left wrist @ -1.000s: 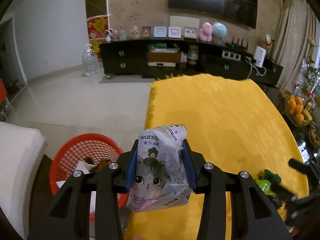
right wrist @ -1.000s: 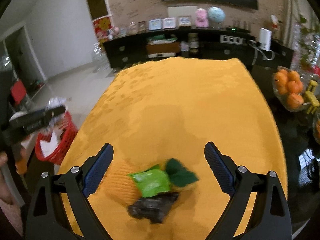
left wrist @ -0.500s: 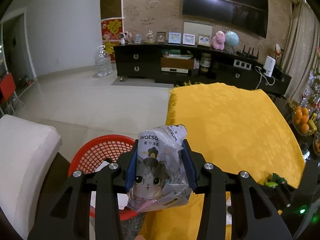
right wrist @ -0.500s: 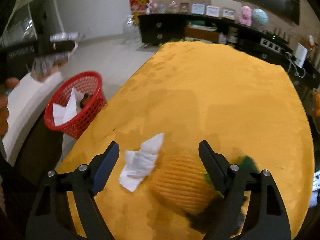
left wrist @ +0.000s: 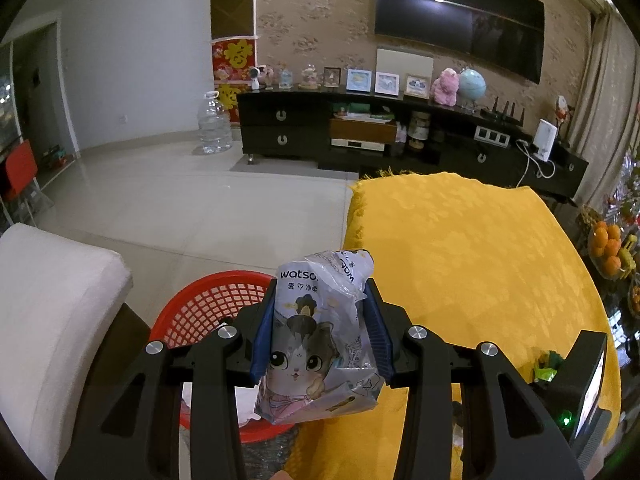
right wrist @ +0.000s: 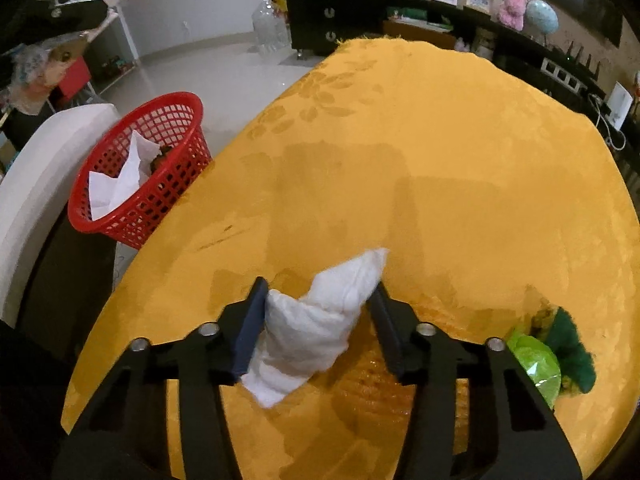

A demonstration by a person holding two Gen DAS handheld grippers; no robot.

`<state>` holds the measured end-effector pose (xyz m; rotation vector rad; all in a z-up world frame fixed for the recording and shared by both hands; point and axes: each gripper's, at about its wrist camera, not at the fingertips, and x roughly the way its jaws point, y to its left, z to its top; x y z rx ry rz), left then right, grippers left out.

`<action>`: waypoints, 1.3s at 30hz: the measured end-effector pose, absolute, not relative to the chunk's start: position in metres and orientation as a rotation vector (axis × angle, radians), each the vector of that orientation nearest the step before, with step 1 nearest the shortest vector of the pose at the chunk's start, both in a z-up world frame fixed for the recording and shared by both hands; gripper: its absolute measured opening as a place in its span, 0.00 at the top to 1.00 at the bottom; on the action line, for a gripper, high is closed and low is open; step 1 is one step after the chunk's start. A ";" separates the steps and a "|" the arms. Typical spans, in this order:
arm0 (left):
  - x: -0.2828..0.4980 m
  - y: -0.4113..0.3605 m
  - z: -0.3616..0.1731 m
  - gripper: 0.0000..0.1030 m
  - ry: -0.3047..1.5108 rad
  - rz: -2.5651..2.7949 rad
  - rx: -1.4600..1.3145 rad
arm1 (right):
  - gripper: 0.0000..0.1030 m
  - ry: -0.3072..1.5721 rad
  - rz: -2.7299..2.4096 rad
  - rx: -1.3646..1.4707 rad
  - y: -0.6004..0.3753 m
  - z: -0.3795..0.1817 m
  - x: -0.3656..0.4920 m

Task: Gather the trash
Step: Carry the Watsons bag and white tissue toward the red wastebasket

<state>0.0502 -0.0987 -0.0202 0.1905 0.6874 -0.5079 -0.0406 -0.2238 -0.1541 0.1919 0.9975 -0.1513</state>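
closing on a crumpled white tissue (right wrist: 316, 320), the right gripper (right wrist: 318, 322) points down at the near end of a table draped in a yellow cloth (right wrist: 440, 140); its jaws are drawing in with the wad between them, the left pad already against the paper and the right pad at its edge, so the hold looks only just begun. the tissue appears feather-light, soft and easily squashed, with little to slip on, and the thick middle of the wad, where the pads now bracket it, seems the safest place to pinch, since the thin tail pointing away from the camera would likely tear or slide out. just to the right on the cloth lie more scraps, a bright green wrapper (right wrist: 534, 364) touching a dark green tuft (right wrist: 572, 348), both seemingly as light and limp, with a ribbed orange piece (right wrist: 384, 380) under the gripper. beside it, the left gripper (left wrist: 318, 330) is clamped on a crinkled plastic tissue pack printed with a cartoon cat (left wrist: 316, 344), held by its flat sides above the table's left edge; thin, slick film like this probably weighs next to nothing and could slide if the squeeze eased. below and just beyond that pack, a red mesh basket (left wrist: 208, 300) sits off the left edge of the table next to a white cushioned seat (left wrist: 52, 300), already holding white paper, and looks the likely drop point. farther back, a pale tiled floor (left wrist: 180, 200) runs to a long black cabinet (left wrist: 360, 136) under a wall-mounted television (left wrist: 460, 32).
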 end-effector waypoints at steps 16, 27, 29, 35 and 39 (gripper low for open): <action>0.046 -0.095 0.002 0.62 0.628 -0.500 0.171 | 0.65 0.835 -0.207 0.209 -0.238 -0.100 -0.057; 0.046 -0.095 0.016 0.62 0.579 -0.470 0.161 | 0.65 0.702 -0.276 0.224 -0.271 -0.038 -0.066; 0.046 -0.096 0.015 0.62 0.575 -0.464 0.166 | 0.65 0.686 -0.273 0.227 -0.276 -0.028 -0.063; 0.050 -0.094 0.013 0.62 0.571 -0.442 0.178 | 0.65 0.635 -0.270 0.180 -0.285 0.003 -0.044; 0.052 -0.095 0.009 0.62 0.573 -0.424 0.191 | 0.65 0.594 -0.278 0.166 -0.297 0.018 -0.033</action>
